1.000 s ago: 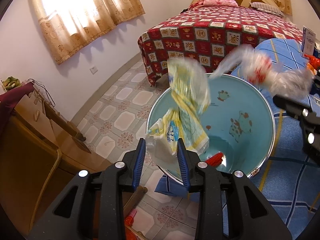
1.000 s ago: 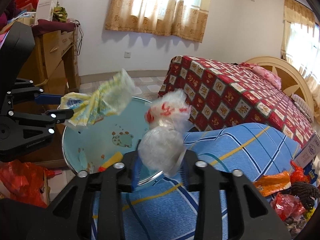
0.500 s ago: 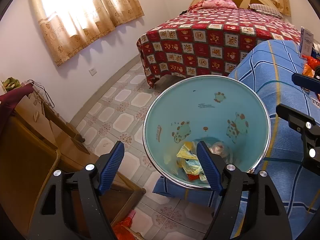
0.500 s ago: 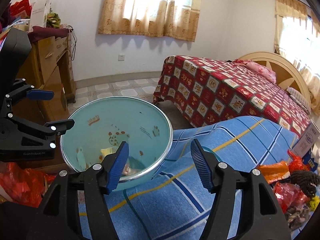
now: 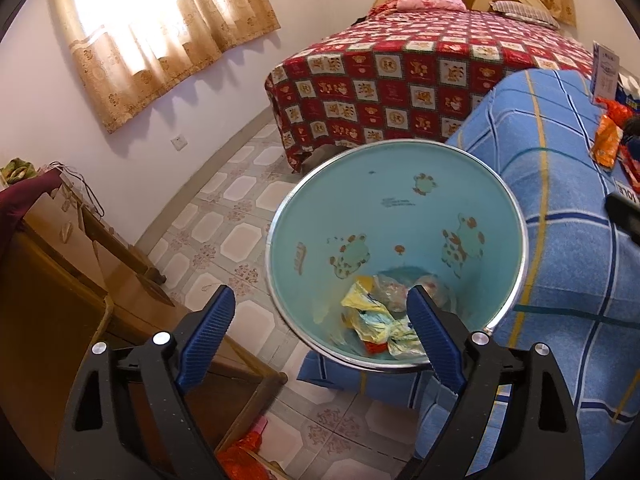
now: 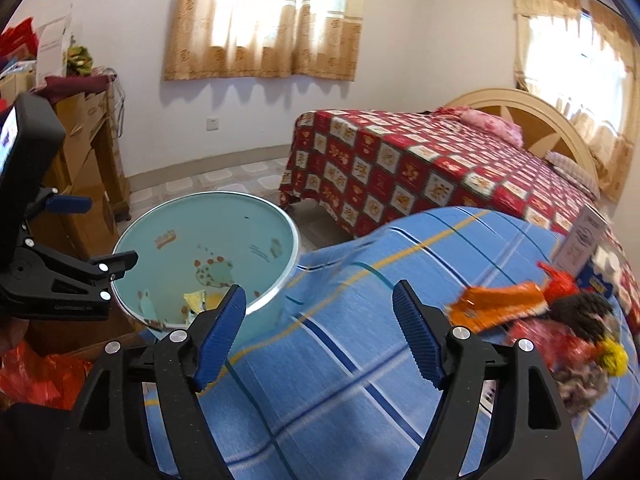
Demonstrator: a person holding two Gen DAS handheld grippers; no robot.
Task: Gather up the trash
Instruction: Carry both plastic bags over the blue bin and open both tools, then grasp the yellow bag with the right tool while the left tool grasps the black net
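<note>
A light blue trash bin (image 5: 400,184) with cartoon prints stands beside a blue checked blanket (image 5: 560,240). Crumpled yellow and clear wrappers (image 5: 380,316) lie at its bottom. My left gripper (image 5: 320,328) is open and empty, just above the bin's near rim. My right gripper (image 6: 320,324) is open and empty over the blanket (image 6: 360,360), right of the bin (image 6: 208,240). An orange wrapper (image 6: 500,304) and more red and dark trash (image 6: 568,340) lie on the blanket to the right. The left gripper's body (image 6: 40,264) shows at the left of the right wrist view.
A bed with a red patterned cover (image 6: 420,160) stands behind. A wooden cabinet (image 5: 60,280) is left of the bin. A red plastic bag (image 6: 36,376) lies on the tiled floor. A white box (image 6: 580,240) stands on the blanket.
Both grippers opened and let go of their wrappers, which fell into the bin. The right gripper has since swung right, toward the trash on the blanket.
</note>
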